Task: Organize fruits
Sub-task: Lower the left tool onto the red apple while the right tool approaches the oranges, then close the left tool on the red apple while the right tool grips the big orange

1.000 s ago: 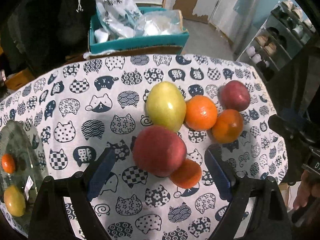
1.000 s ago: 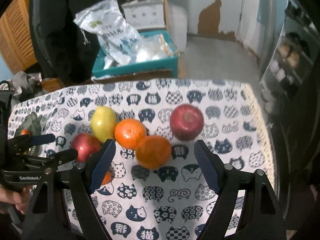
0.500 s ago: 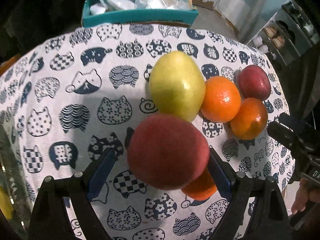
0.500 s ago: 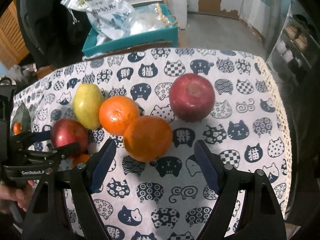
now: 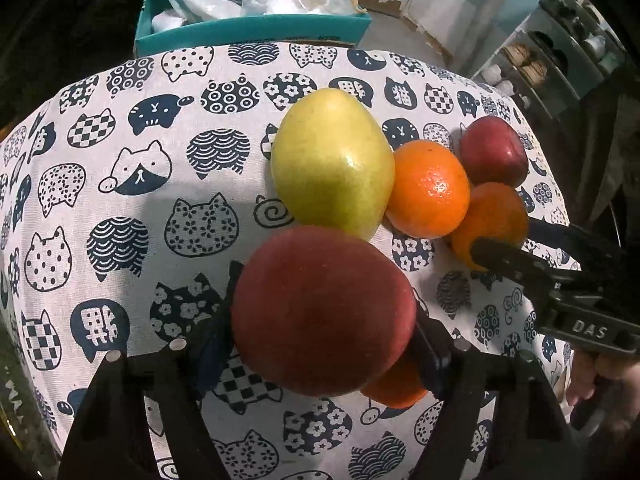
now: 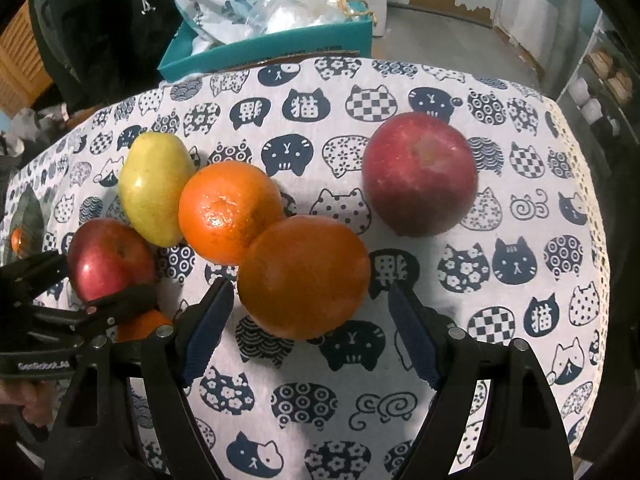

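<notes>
Fruit lies on a cat-print tablecloth (image 5: 120, 208). My left gripper (image 5: 320, 328) is open, its jaws on either side of a red apple (image 5: 322, 310); whether they touch it I cannot tell. A small orange (image 5: 396, 388) lies partly hidden behind it. Beyond are a yellow-green pear (image 5: 334, 162), an orange (image 5: 428, 188), another orange (image 5: 494, 220) and a dark red apple (image 5: 492, 152). My right gripper (image 6: 308, 332) is open, its jaws astride the near orange (image 6: 302, 276). The left gripper (image 6: 80, 300) shows around the red apple (image 6: 108, 258) there.
A teal box (image 6: 272, 46) of plastic bags stands beyond the table's far edge. A glass plate (image 6: 24, 224) holding fruit lies at the far left. A shelf unit (image 5: 560, 52) is at the right. The table's lace-edged right side (image 6: 596, 240) drops off.
Both grippers have moved forward and down. The left one's jaws have narrowed around the red apple; the right one's jaws now straddle the near orange.
</notes>
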The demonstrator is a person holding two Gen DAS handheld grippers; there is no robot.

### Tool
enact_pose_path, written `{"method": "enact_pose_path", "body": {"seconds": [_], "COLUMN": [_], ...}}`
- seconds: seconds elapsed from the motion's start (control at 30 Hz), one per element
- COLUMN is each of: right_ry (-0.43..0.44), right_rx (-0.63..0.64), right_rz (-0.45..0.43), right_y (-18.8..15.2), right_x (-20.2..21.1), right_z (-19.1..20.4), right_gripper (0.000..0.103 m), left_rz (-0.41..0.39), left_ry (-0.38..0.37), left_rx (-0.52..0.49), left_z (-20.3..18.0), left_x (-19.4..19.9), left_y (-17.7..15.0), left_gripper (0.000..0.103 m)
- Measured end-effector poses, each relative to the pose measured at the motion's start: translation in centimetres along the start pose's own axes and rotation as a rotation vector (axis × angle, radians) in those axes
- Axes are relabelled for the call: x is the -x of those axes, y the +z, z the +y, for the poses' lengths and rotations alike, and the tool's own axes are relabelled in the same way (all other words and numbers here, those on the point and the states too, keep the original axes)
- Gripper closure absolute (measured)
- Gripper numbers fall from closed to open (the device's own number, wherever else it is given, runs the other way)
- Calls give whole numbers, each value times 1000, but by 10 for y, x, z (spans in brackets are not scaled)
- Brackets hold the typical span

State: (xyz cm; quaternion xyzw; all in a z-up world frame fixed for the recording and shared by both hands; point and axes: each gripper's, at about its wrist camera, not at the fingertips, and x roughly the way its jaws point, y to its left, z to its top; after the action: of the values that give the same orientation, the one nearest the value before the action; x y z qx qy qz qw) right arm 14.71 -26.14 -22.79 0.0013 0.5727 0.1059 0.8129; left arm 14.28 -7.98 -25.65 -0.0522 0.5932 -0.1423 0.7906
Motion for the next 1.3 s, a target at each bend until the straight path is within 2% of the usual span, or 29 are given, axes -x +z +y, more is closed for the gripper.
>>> {"method": "enact_pose_path", "body": {"seconds": [0.1, 0.23, 0.47, 0.73, 0.9, 1.3], "right_ry": [0, -2, -15, -53, -51, -30], "right_rx": [7, 23, 38, 55, 48, 75], "right_rz": [9, 13, -1, -24, -75, -265], "right_y": [0, 2, 2, -6, -6, -2], "right_x": [-6, -11, -13, -2, 19, 94], "right_z": [1, 3, 5, 13, 19, 44], "right_gripper": [23, 31, 35, 36, 37, 37], "left_rz": [-7, -14, -36, -89, -134, -233], "left_ry": [10, 13, 17, 1, -2, -20], "left_rx": [8, 16, 24, 34, 27, 5], "left_z": [0, 11, 14, 12, 8, -5], "left_x": [1, 9, 21, 53, 78, 135], "left_y": [-1, -5, -7, -9, -12, -24], "left_gripper": [25, 25, 25, 25, 25, 25]}}
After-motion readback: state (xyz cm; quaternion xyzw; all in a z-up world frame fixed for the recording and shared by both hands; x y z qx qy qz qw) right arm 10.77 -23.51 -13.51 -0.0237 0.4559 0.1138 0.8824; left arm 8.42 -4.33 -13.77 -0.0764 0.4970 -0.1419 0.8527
